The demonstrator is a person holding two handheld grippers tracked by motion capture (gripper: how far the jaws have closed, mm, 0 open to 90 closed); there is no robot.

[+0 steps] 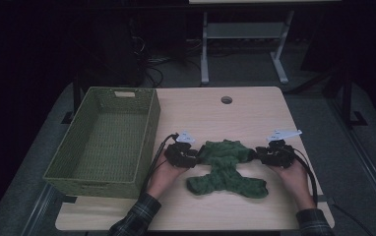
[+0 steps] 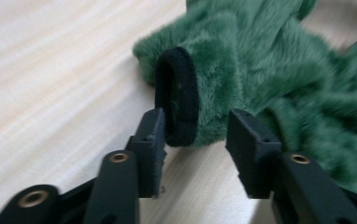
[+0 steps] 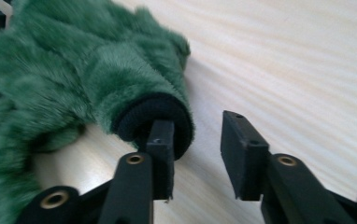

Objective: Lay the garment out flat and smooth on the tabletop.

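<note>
The soft, limp green fleece garment lay on the table between both tools, the left tool open around one black cuff, the right tool open, one jaw inside the other cuff, sensible grips.

The basket walls off the left of the frame, its right side just beside the left gripper, so little room lies that way. The green garment fills the middle between that gripper and the right gripper; a cuff sits between the spread left jaws, another cuff against the right gripper's left jaw. Bare table lies open across the upper middle, along the lower edge and at far right.
</note>
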